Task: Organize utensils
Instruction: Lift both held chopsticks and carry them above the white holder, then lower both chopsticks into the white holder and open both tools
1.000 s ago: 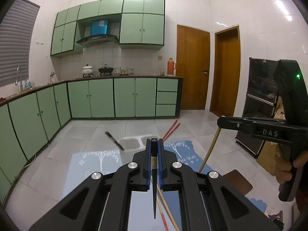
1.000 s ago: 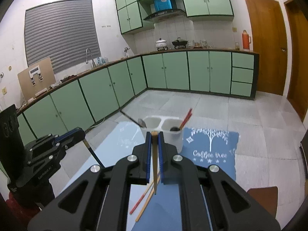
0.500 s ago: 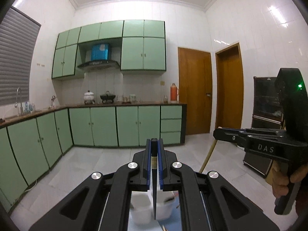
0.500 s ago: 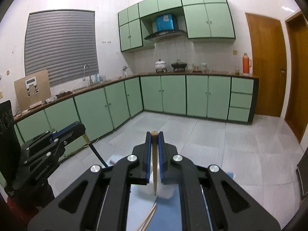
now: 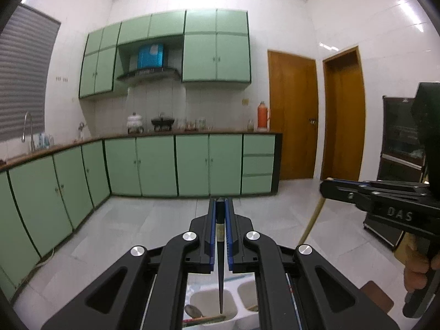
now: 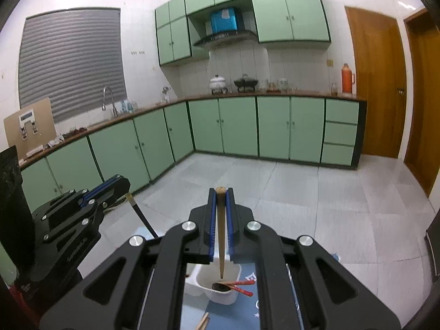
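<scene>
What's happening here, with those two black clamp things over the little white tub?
A person is sorting utensils with a handheld gripper in each hand. The left gripper is shut on a dark chopstick, the right gripper on a wooden chopstick. Both sticks hang tip-down over a white two-compartment holder, which already contains red chopsticks and a dark spoon. Neither held stick is released yet.

Pale grey tiled floor [image 6: 316, 198] fills middle band of right wrist view; blue printed mat [image 6: 247, 313] at bottom centre, largely hidden by black linkage (white lettering partly legible); white two-compartment utensil holder [image 6: 217, 288] stands on mat, low centre; loose wooden chopsticks [image 6: 203, 323] on mat at bottom edge, just below holder; brown object [image 5: 376, 295] at lower right of left wrist view, identity unclear.
</scene>
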Tool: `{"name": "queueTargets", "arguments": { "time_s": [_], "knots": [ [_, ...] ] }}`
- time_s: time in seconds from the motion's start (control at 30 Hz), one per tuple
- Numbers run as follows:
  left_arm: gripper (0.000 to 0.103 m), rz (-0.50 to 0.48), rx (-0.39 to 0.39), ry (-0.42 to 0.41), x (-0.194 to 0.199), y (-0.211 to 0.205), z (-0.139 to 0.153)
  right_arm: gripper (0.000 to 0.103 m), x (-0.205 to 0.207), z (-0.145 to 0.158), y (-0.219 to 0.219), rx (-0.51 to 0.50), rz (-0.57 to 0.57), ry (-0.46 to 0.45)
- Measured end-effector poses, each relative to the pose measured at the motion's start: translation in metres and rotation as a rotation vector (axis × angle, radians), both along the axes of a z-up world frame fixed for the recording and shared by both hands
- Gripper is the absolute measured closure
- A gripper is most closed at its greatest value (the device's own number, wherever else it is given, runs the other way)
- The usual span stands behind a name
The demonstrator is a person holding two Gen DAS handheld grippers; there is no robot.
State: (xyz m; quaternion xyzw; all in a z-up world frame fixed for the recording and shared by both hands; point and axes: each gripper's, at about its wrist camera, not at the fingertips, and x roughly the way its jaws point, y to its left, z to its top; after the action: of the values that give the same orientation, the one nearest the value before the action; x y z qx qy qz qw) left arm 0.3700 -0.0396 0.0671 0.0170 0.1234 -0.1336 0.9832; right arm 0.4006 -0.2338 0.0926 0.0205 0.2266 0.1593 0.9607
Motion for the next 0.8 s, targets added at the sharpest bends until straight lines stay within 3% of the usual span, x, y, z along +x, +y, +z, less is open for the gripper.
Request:
{"name": "queueTargets", "arguments": {
  "time_s": [0.37,0.5,0.6,0.8],
  "knots": [
    [0.095,0.018,0.022,0.171,0.029,0.008,-0.054,0.092,0.019,-0.056,0.015,-0.016,0.022,0.137],
    [0.075,0.037,0.001,0.155,0.016,0.018,-0.050,0.079,0.005,-0.053,0.006,0.006,-0.014,0.110],
    [0.068,0.052,-0.014,0.131,0.003,0.027,-0.040,0.073,-0.008,-0.045,-0.006,0.013,-0.043,0.078],
    [0.051,0.057,-0.013,0.070,-0.038,0.035,-0.026,0.049,-0.046,-0.040,-0.021,0.020,-0.078,0.024]
  ]
}}
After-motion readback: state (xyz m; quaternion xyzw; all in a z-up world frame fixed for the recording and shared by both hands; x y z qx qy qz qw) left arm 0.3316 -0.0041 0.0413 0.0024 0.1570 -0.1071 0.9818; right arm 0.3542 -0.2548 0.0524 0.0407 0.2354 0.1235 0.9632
